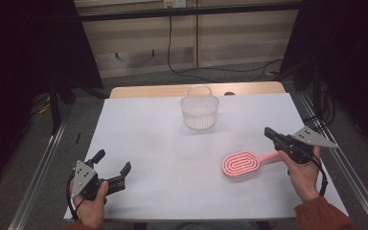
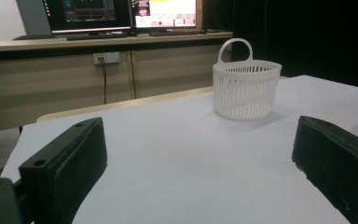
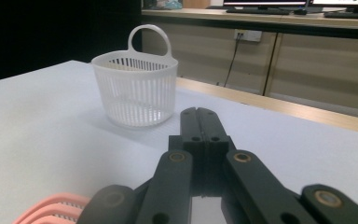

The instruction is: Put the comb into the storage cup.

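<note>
A pink hairbrush [image 1: 242, 163] lies flat on the white table [image 1: 148, 143] at the right, its handle pointing toward my right hand. My right gripper [image 1: 270, 132] hovers just over the handle's end; in the right gripper view its jaws [image 3: 199, 114] are shut flat together with nothing between them, and the brush head [image 3: 56, 207] shows below and to their left. A white slotted basket [image 1: 200, 112] with a loop handle stands upright at the far middle, also seen as the basket [image 3: 135, 88] and the basket [image 2: 246, 88]. My left gripper [image 1: 112, 167] rests open near the front left, its jaws [image 2: 200, 154] wide apart and empty.
Past the table's wooden far edge [image 1: 196, 89] are a cabinet wall and a trailing cable [image 1: 220, 72]. Metal rails run along both sides of the table. A desk with monitors [image 2: 121, 14] stands beyond.
</note>
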Available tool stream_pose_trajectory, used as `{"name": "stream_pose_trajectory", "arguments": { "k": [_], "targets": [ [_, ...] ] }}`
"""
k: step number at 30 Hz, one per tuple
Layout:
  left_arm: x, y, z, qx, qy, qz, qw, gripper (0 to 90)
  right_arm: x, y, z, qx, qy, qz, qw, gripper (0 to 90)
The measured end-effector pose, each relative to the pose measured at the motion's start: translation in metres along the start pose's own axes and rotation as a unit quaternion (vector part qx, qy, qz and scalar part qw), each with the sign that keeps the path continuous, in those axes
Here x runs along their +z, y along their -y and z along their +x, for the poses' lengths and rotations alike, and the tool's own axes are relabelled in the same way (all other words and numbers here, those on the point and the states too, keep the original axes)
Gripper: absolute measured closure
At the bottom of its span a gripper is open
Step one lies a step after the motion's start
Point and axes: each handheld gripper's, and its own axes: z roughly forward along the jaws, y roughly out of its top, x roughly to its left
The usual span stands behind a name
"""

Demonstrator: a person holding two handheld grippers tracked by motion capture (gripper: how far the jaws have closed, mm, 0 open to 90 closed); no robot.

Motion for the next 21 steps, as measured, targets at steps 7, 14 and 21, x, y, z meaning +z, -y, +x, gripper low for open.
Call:
{"name": "stream_pose_trajectory", "arguments": {
  "k": [7,14,21],
  "targets": [
    [0.000,-0.001,0.001,0.001,0.003,-0.006,1.0000,3.1,0.001,-0.009,0.002,0.006,-0.019,0.048,0.9986,90.0],
    [-0.001,-0.001,0.002,0.003,-0.004,-0.003,1.0000,3.1,0.004,-0.021,-0.003,0.011,-0.039,0.113,0.9928,90.0],
    [0.000,0.000,0.001,0.001,0.000,0.000,1.0000,3.1,0.014,-0.025,-0.014,0.014,-0.029,0.179,0.9833,90.0]
  ]
}}
